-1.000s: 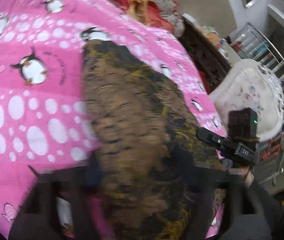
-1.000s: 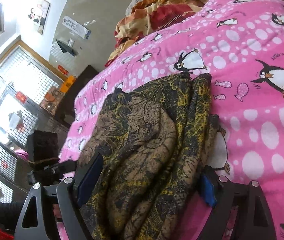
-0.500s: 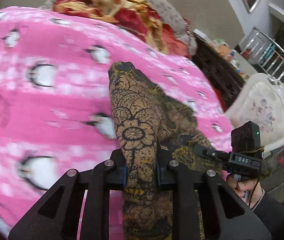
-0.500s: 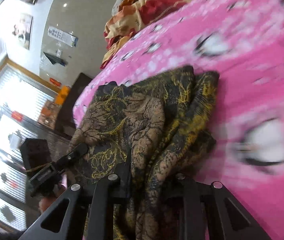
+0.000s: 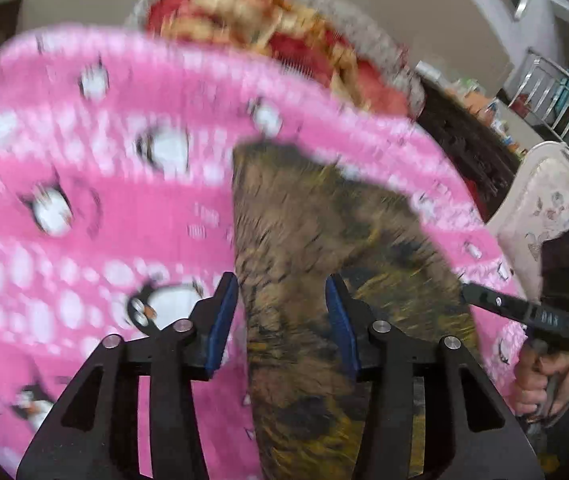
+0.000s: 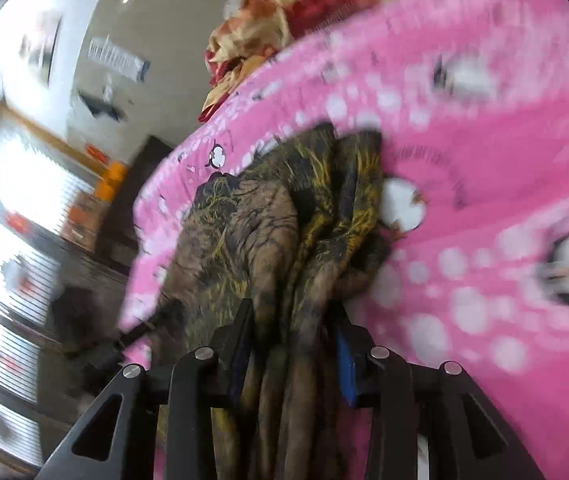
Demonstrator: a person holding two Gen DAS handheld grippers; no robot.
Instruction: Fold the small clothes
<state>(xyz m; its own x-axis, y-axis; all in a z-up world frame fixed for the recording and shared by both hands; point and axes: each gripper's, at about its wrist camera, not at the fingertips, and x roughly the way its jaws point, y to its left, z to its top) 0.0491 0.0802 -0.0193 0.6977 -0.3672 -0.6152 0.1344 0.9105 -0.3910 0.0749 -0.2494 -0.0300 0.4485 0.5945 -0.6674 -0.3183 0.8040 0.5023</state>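
brown-and-gold patterned garment (image 5: pixel 304 240) laid on the pink penguin blanket (image 5: pixel 84 240) – soft, limp, light, prone to bunching. left gripper (image 5: pixel 282 300): jaws just opened, cloth between but not pinched. right gripper (image 6: pixel 294 320): bunched folds seen pinched. best gripped at edges/corners.

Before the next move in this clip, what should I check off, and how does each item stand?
1. Left gripper hold on the garment: not ok. Its jaws have just been opening; the cloth lies between the pads without being pressed.
2. Right gripper hold: cannot tell. Bunched cloth fills the gap, and its jaws have just been opening.
3. Garment flat: not ok, bunched into ridges in the right wrist view.
4. Garment fully on the pink blanket: cannot tell, near end hidden by the grippers.
5. Room ahead: ok, bare blanket before the red bedding.
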